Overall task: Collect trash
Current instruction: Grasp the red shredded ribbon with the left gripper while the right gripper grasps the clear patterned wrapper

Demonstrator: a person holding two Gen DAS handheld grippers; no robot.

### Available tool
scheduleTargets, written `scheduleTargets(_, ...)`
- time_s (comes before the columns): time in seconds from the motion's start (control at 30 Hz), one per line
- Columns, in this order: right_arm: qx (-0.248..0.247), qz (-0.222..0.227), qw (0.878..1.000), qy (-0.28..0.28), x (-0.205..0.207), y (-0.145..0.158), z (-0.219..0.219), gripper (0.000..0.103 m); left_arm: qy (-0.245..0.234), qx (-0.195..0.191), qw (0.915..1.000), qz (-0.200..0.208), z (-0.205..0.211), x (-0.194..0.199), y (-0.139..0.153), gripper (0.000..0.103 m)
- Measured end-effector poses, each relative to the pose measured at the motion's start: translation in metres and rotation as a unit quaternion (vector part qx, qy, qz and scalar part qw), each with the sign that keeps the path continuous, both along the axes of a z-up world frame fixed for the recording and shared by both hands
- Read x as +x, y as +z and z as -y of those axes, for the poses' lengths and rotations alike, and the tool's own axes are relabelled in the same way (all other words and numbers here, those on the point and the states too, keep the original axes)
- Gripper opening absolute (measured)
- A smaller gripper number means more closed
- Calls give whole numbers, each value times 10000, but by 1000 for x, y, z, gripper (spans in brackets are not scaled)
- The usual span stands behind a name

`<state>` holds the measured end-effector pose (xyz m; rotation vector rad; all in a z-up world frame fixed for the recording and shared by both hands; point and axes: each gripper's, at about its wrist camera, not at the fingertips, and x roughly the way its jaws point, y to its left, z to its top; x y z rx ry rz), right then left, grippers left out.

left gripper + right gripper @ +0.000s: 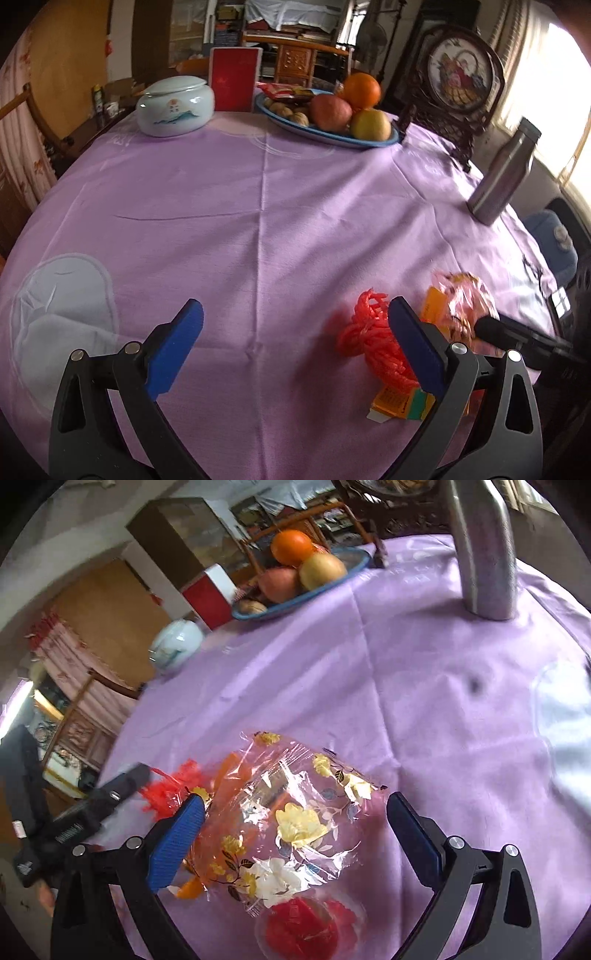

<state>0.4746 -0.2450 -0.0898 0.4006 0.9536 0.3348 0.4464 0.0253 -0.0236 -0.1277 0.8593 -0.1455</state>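
On the left, the left claw (295,347) is seen spread wide over bare purple cloth, with nothing between its blue pads; the red mesh netting (373,343) lies just beside its right finger, partly on an orange carton scrap (400,404). Further right, the trash is gathered near the front edge of the surface (258,206): a crumpled clear flowered wrapper (295,812) over orange scraps, with a red piece (306,928) below it. The right claw (295,834) is held open astride that wrapper, its left pad touching or nearly touching the film, its right pad apart from it; no grip is made yet. The step in hand is judged to be the approach for picking up the wrapper. What is called for next is a slight lowering and a full closing, since thin film may slip or spring from a shallow pinch.
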Motion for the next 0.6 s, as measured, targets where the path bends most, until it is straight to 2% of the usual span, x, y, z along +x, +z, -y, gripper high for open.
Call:
scheduleTargets(0.03,48,24,10000,78,0,1,0,82,-38,34,10000,-2,2,-1,-1,97)
scheduleTargets(0.07,246,17,9995,185,-1,1,0,63,-64,60,10000,-1,4,-1,-1,97)
scheduleTargets(0.1,454,-11,9986,260,0,1,0,39,-88,86,9999,0,5,-1,-2,97)
scheduleTargets(0.13,641,-37,9974,317,-1,1,1,31,-115,126,9999,4,7,-2,-3,97)
scheduleTargets(0.2,649,86,9977,187,-3,5,6,22,-132,217,9997,41,9,-3,-3,97)
scheduleTargets(0.27,670,299,9973,70,-7,14,13,18,-162,242,9995,88,10,-5,-2,97)
scheduleTargets(0.43,911,818,9920,-315,-23,34,37,18,-326,136,9992,210,13,-7,2,97)
scheduleTargets(0.6,736,747,9931,-516,-23,33,43,18,-661,-26,9975,239,22,-11,2,97)
